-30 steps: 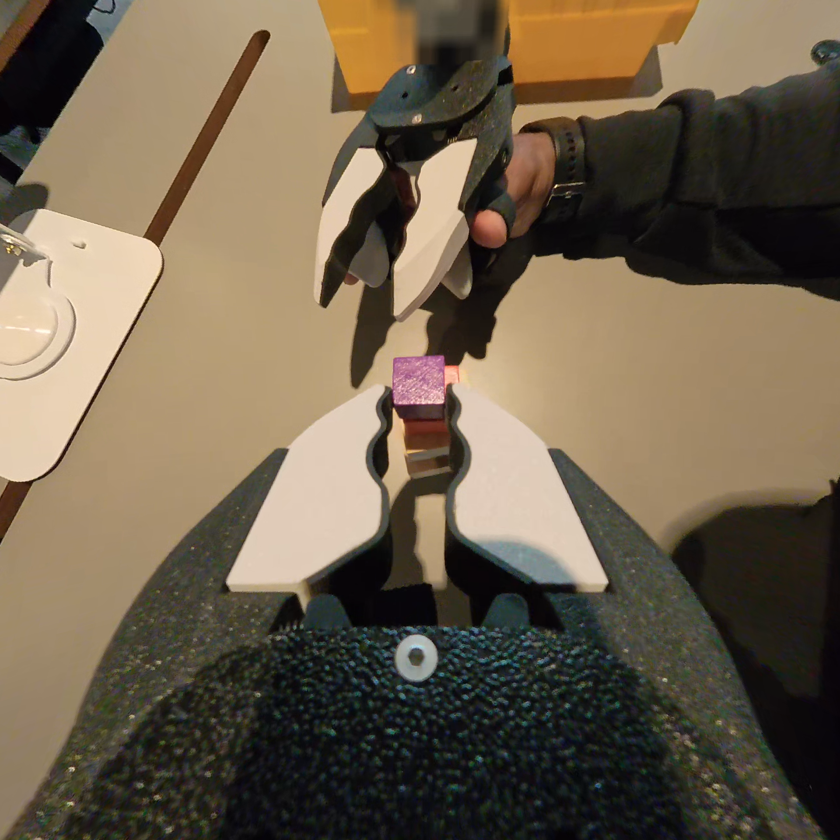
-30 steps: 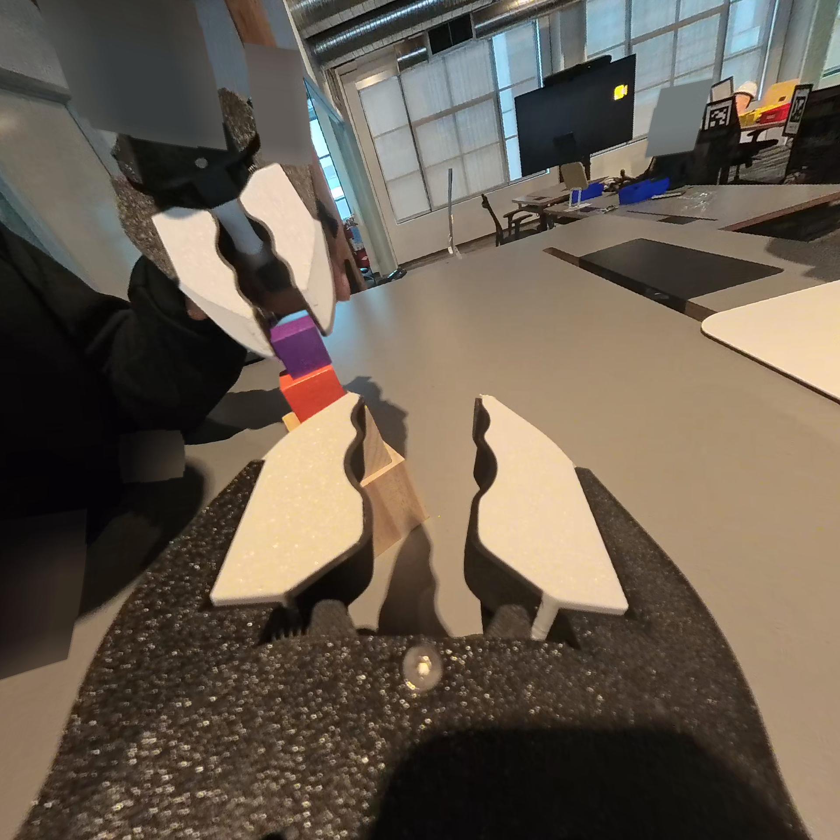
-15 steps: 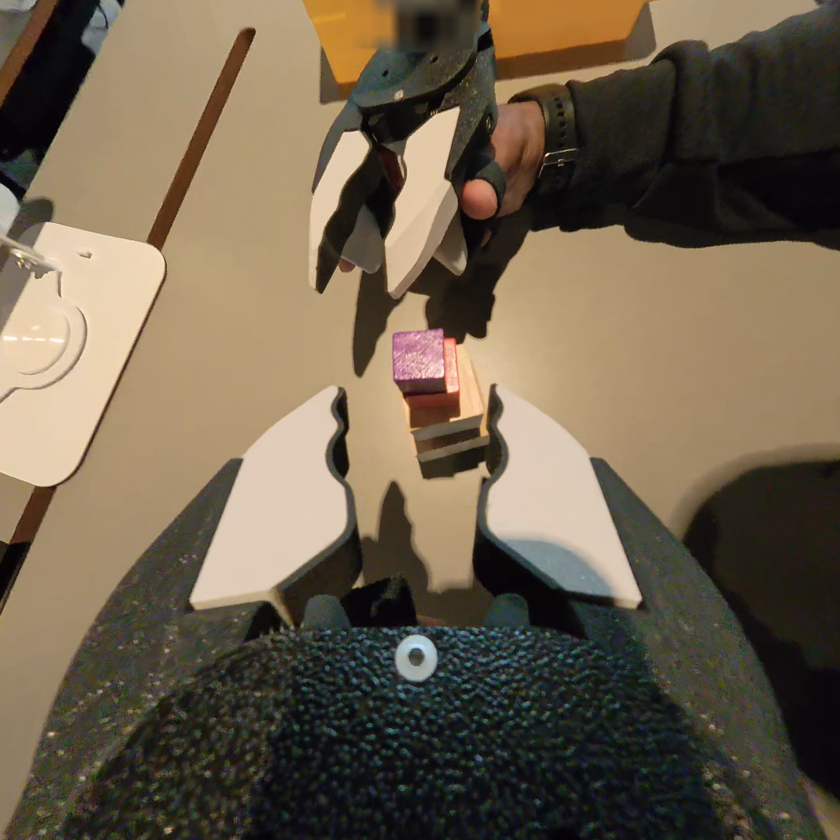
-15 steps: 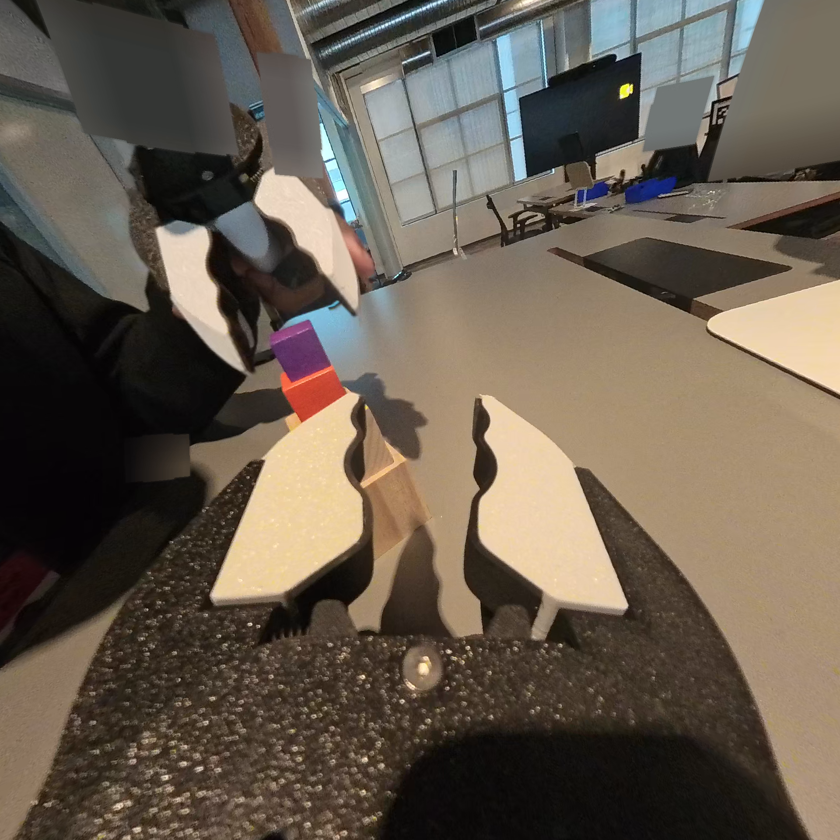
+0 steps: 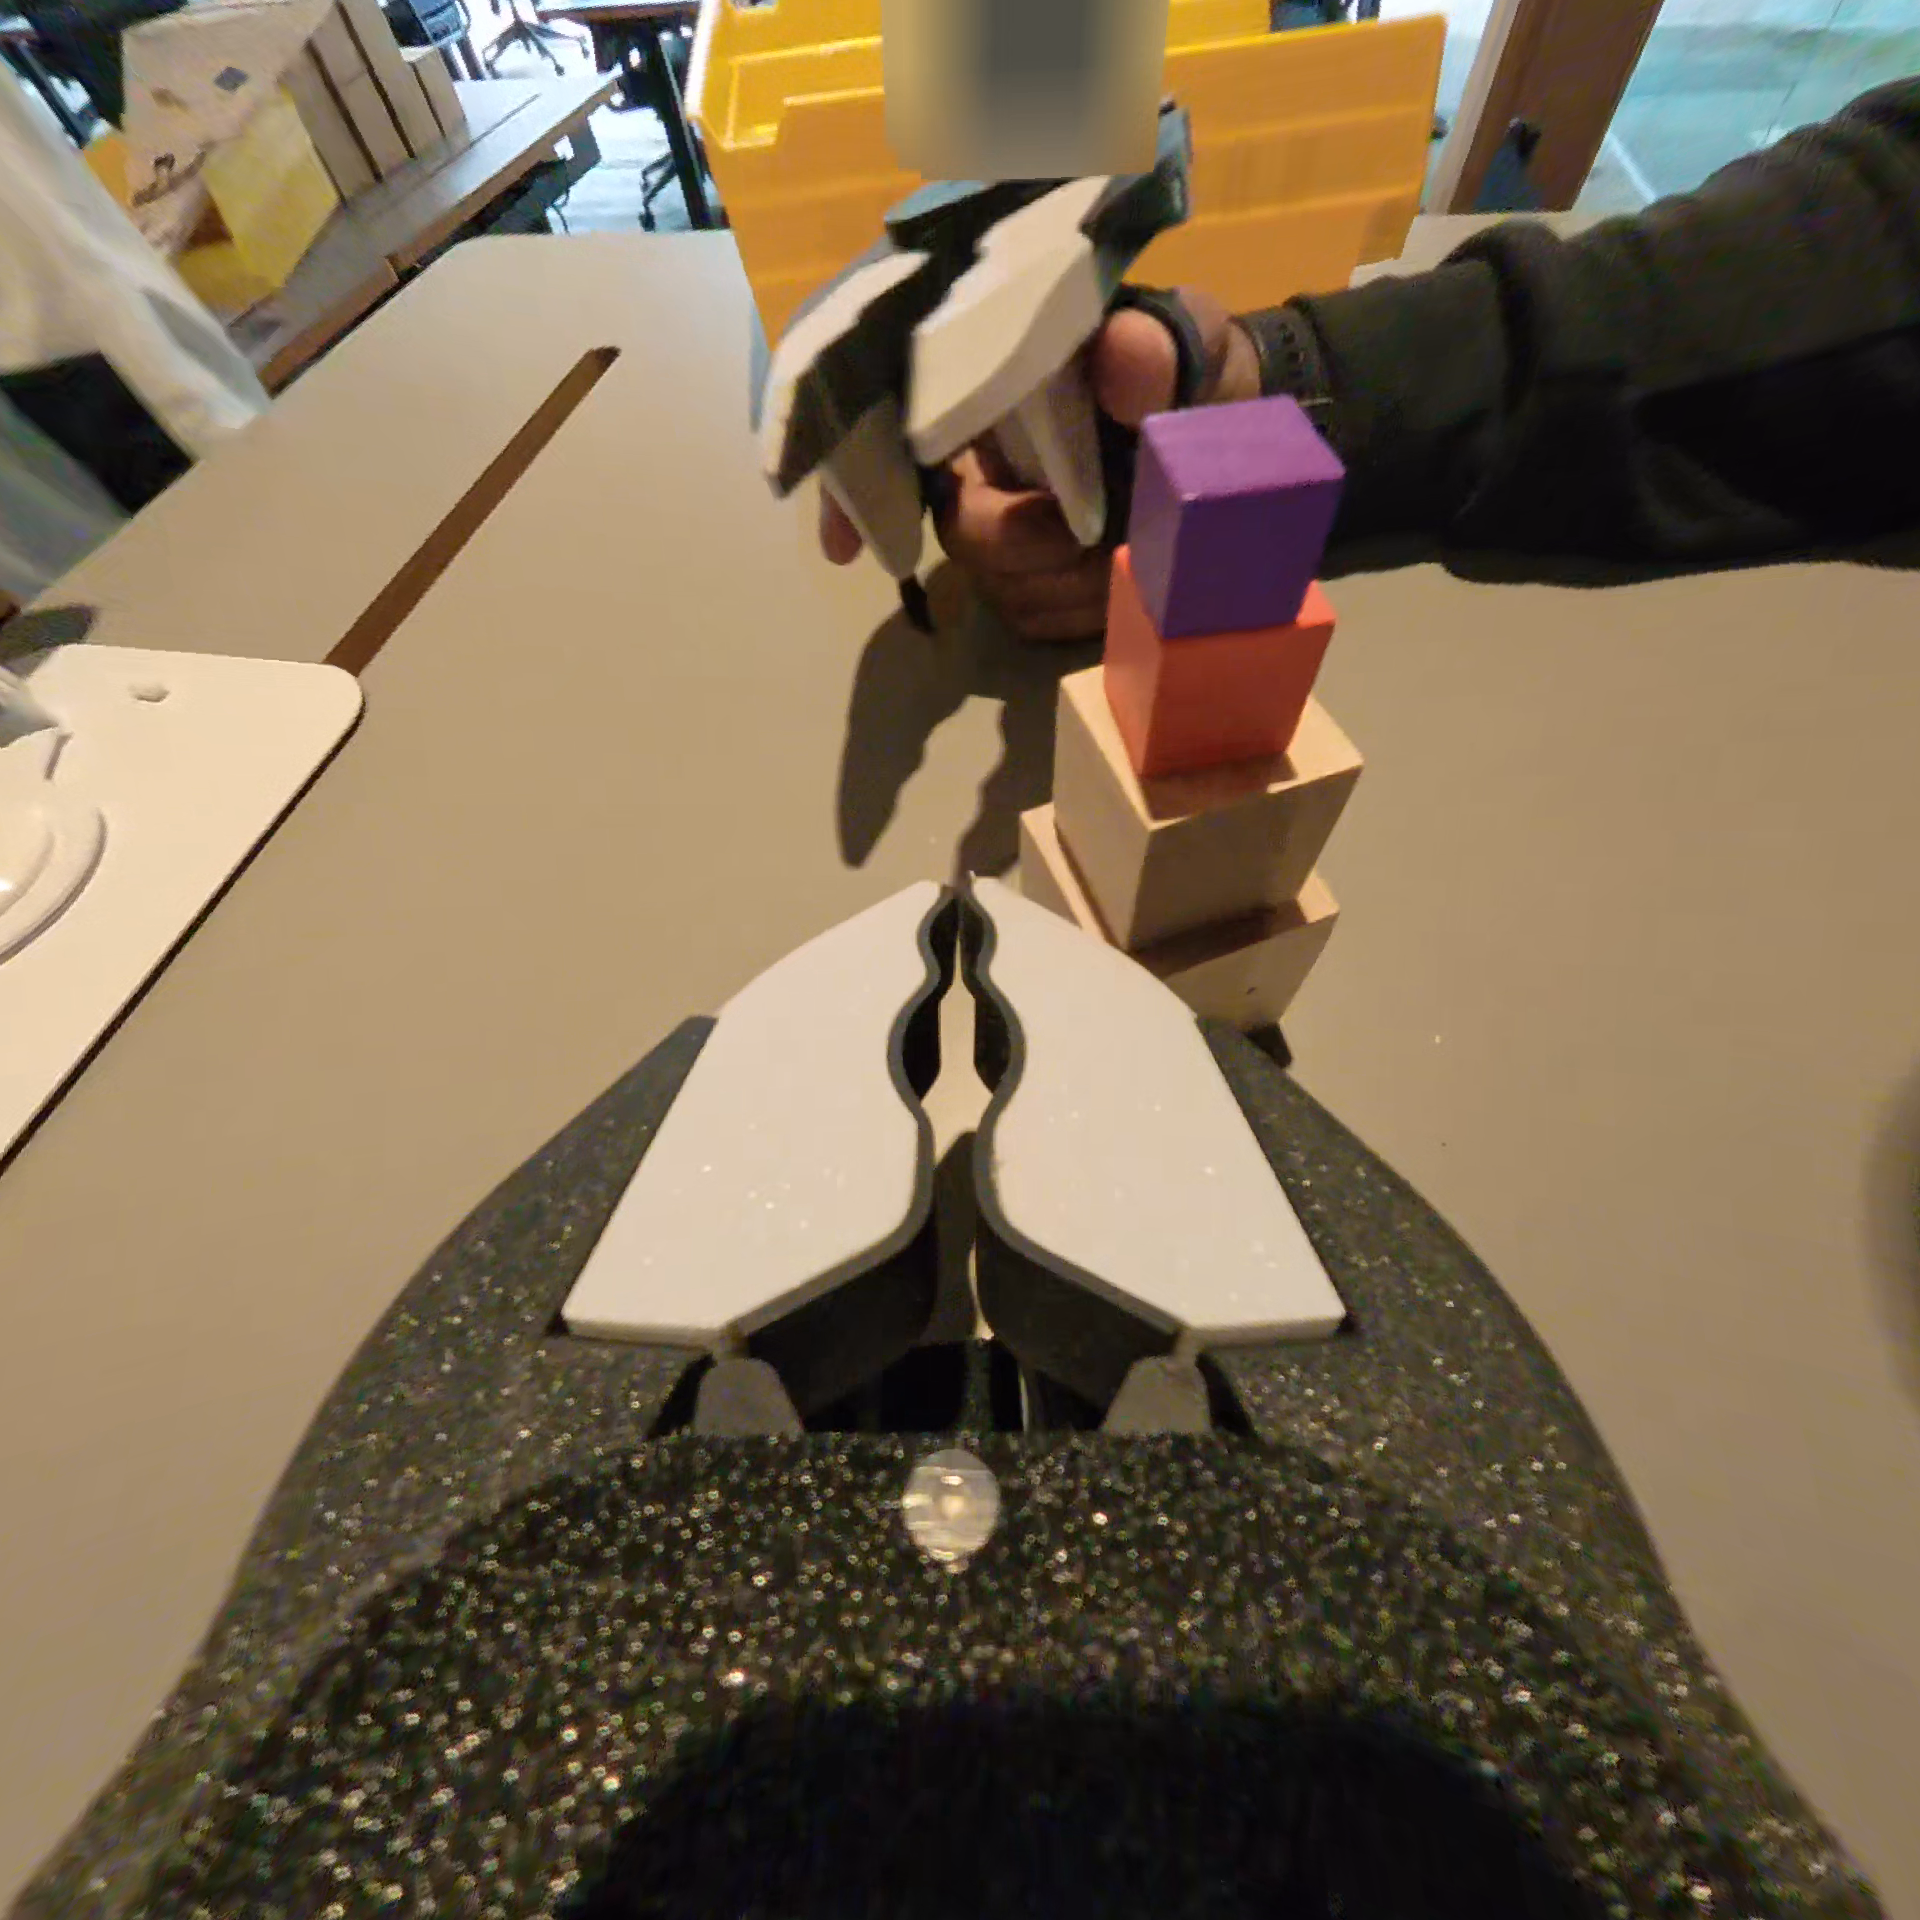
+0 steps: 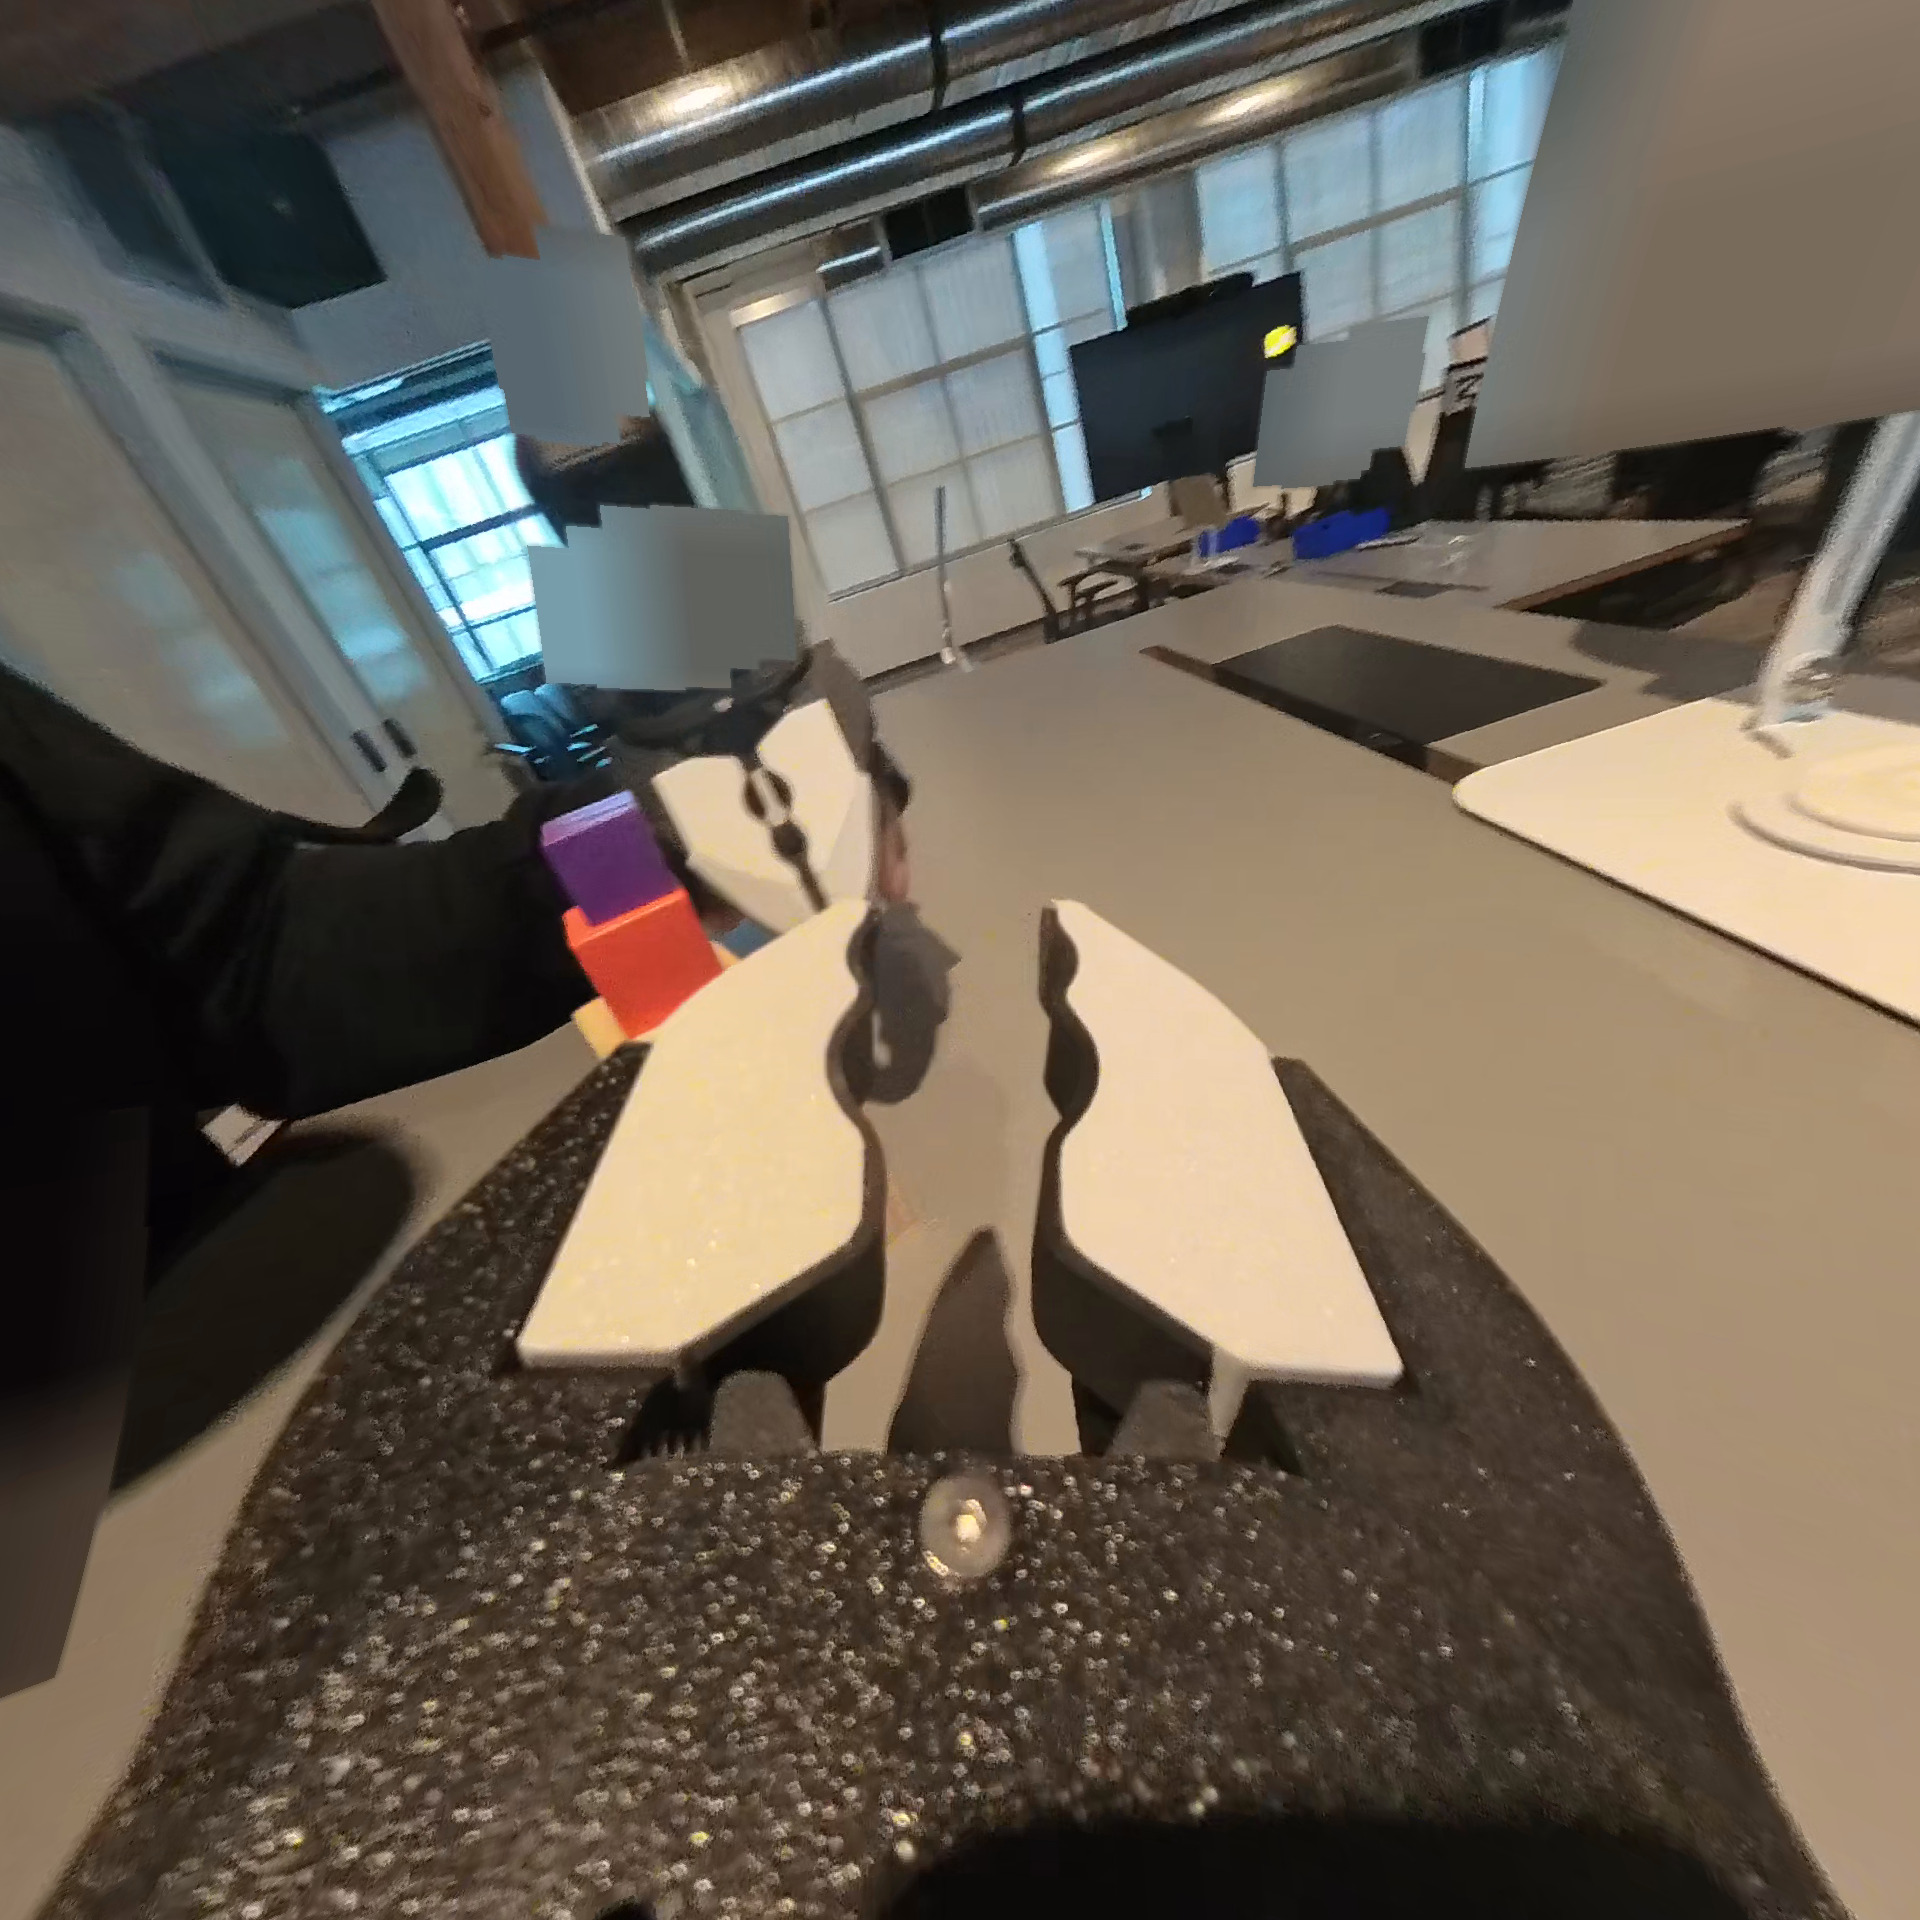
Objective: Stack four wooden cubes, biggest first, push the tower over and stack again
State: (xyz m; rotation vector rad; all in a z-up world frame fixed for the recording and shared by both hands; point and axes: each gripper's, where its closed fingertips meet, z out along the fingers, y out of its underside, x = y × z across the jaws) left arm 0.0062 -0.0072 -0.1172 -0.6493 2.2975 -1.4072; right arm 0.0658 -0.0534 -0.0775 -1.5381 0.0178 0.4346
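The tower stands on the grey table [image 5: 623, 935]: a purple cube [image 5: 1231, 520] on a red cube [image 5: 1216, 675], on a plain wooden cube [image 5: 1195, 821], on a larger wooden cube [image 5: 1247, 966]. My left gripper [image 5: 961, 894] is shut with nothing between its pads, low beside the tower's left side. My right gripper [image 6: 956, 914] is open and empty. In the left wrist view the right gripper [image 5: 852, 457] hangs behind and left of the tower. The right wrist view shows the purple cube [image 6: 603, 857], the red cube [image 6: 639, 966] and the shut left gripper [image 6: 800, 873].
A white board [image 5: 156, 779] with a clear round stand lies at the left; it shows at the right in the right wrist view [image 6: 1714, 831]. Yellow bins [image 5: 1299, 156] stand at the table's far edge. A brown slot [image 5: 468, 520] runs through the tabletop. A dark sleeve [image 5: 1662, 416] reaches in from the right. Left tips to right tips: about 9 cm. It is some 4 cm from my left tips to the plain wooden cube [image 5: 1195, 821].
My left gripper let go of the purple cube on top of the tower, opened, drew back, then shut on air and dropped low beside the tower. My right gripper's fingers came closer together.
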